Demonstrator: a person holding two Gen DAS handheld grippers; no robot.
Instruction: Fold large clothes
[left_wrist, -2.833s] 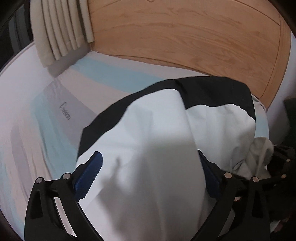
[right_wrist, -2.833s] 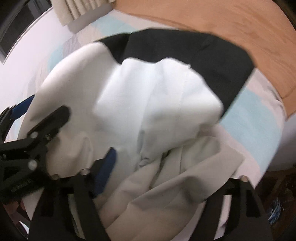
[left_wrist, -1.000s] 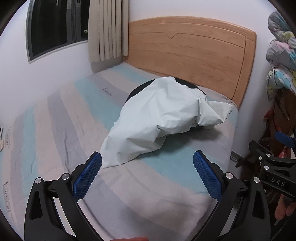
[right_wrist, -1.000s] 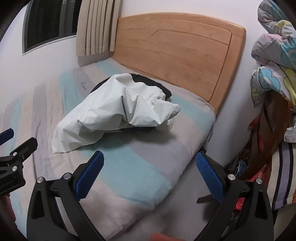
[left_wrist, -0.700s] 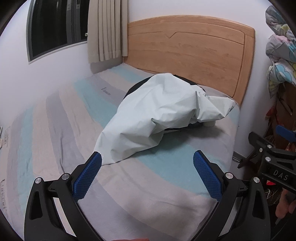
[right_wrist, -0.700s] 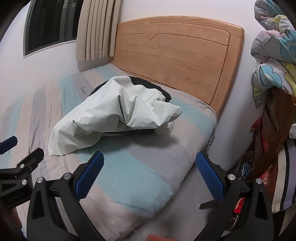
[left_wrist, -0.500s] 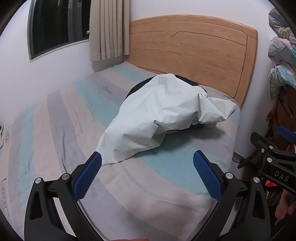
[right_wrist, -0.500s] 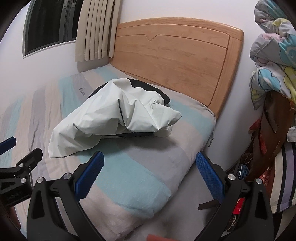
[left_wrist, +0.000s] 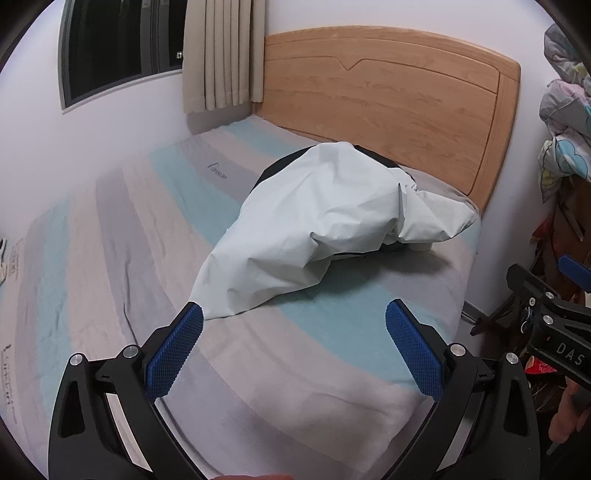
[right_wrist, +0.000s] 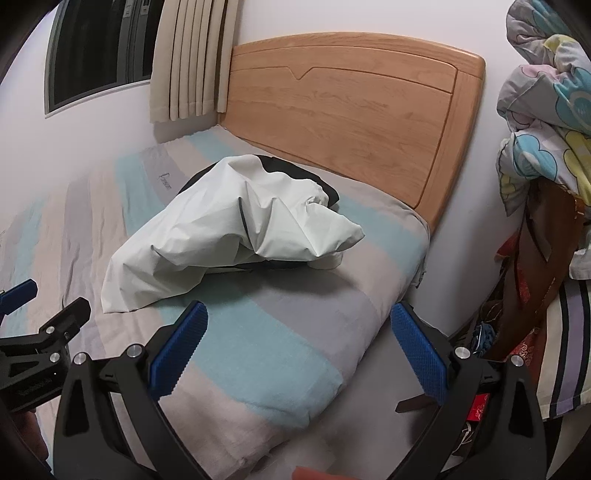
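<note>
Left tongs (left_wrist: 294, 349), right tongs (right_wrist: 298, 349): jaws spread wide, both empty, poised over the bed's (left_wrist: 110, 258) near end.

Jacket (left_wrist: 314, 225), white with black: well ahead, crumpled near the headboard (left_wrist: 388, 107). Likely light, soft, slippery. Long axis runs near-left to far-right; the nearest hem corner looks the best hold.

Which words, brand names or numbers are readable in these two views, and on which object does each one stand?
"DAS" in white, on the black body of the right gripper as seen at the left wrist view's right edge.
Dark script word on the bed sheet, near the white garment: too blurred to read.
Printed marks at the sheet's left edge: unreadable.
Small white print on the left gripper body in the right wrist view: too small to read.
</note>
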